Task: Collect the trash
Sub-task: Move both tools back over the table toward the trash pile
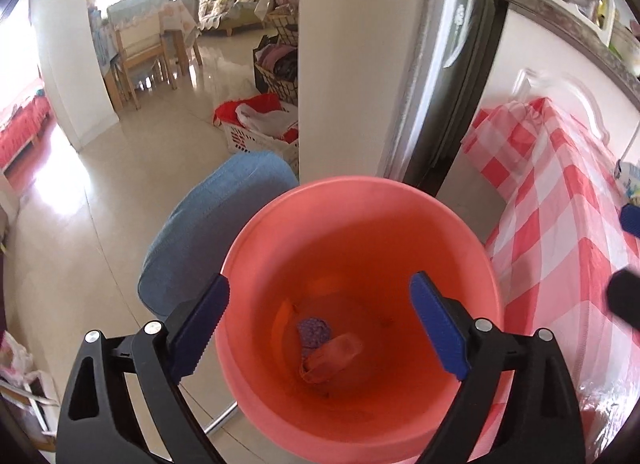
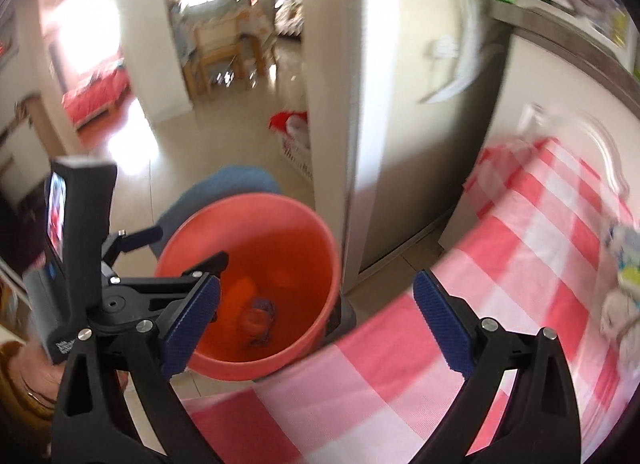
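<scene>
A pink bucket (image 1: 360, 224) stands on the floor beside the table. At its bottom lie pieces of trash: a clear wrapper (image 1: 334, 356), a purple scrap (image 1: 314, 330) and an orange piece (image 1: 282, 324). My left gripper (image 1: 320, 328) is open and empty, right above the bucket's mouth. In the right wrist view the bucket (image 2: 248, 216) sits left of centre with the left gripper (image 2: 176, 260) over its rim. My right gripper (image 2: 316, 328) is open and empty, above the table's near edge. Blurred crumpled packaging (image 2: 624, 264) lies on the table at the far right.
The table wears a red-and-white checked cloth (image 1: 560, 224). A blue-cushioned chair (image 1: 208, 224) stands behind the bucket. A white pillar (image 1: 340, 64) and a fridge (image 1: 452, 64) rise beyond. A laundry basket (image 1: 260, 132) sits on the floor farther back.
</scene>
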The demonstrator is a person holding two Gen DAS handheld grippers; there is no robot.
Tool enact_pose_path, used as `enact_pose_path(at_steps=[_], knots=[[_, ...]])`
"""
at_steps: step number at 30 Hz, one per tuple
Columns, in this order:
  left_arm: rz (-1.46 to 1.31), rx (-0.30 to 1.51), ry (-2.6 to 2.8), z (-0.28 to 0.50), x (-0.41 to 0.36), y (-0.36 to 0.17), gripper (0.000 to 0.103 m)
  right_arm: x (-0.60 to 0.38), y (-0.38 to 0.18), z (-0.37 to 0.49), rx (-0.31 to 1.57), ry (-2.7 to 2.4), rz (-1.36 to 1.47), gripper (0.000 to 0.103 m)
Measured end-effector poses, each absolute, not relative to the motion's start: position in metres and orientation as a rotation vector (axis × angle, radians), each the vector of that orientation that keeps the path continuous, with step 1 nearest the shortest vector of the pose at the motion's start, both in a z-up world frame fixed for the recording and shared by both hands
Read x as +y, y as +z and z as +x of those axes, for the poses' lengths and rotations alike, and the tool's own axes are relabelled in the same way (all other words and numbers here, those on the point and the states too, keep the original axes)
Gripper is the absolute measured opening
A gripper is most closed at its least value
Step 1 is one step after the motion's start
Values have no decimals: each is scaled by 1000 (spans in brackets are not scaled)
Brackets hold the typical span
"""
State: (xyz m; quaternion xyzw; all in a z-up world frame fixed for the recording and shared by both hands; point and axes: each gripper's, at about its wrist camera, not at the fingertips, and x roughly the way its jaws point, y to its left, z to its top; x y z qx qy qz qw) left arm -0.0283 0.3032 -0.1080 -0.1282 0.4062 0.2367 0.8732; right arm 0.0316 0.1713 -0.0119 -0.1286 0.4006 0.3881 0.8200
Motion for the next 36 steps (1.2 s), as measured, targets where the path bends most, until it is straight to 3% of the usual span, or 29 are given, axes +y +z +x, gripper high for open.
enact_pose_path(at_steps=[23,36], knots=[[-56,812,248,-6,155,-20,91,-96,15,56,672,570,418,99],[-97,806,-28,79,36,35,91,-226,9,73,603,343,647,99]])
